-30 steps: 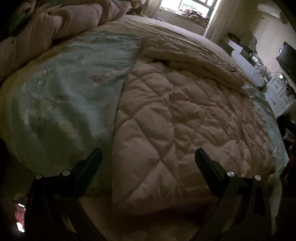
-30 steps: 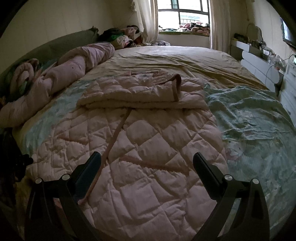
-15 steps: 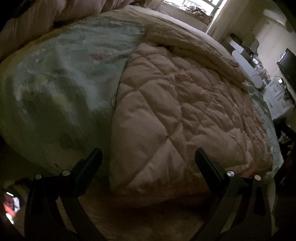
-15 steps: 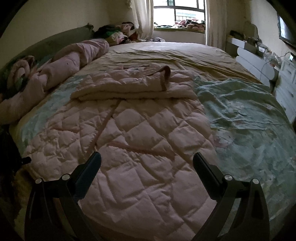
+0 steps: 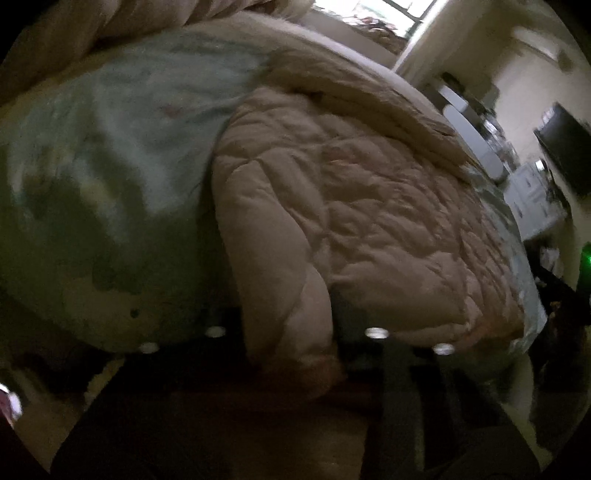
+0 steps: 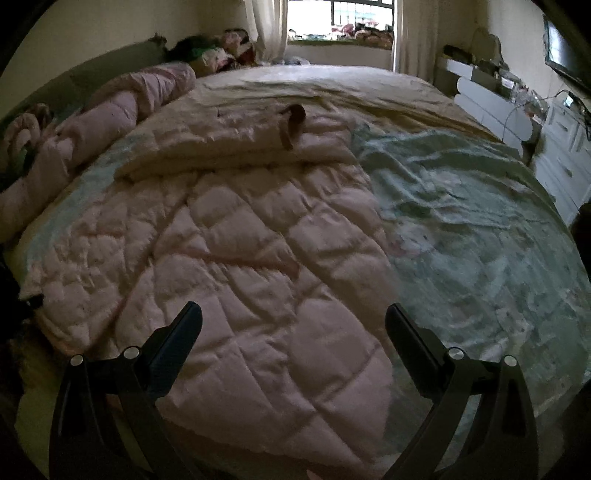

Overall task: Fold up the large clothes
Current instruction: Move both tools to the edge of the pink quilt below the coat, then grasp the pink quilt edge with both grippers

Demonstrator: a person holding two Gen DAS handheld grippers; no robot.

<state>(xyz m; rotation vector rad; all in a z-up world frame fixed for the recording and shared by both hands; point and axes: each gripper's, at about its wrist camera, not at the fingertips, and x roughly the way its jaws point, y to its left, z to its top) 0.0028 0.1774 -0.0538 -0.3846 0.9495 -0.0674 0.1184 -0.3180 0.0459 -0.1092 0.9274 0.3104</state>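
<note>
The quilted coat [image 6: 236, 266] lies half-folded; the left gripper [image 5: 291, 332] seemingly pinches its near corner, the right gripper [image 6: 293, 328] gapes empty.

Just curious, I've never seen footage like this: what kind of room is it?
Most likely a home bedroom: a wide bed carries a pink quilted coat, a curtained window stands behind it, and white drawers line the right wall.
</note>
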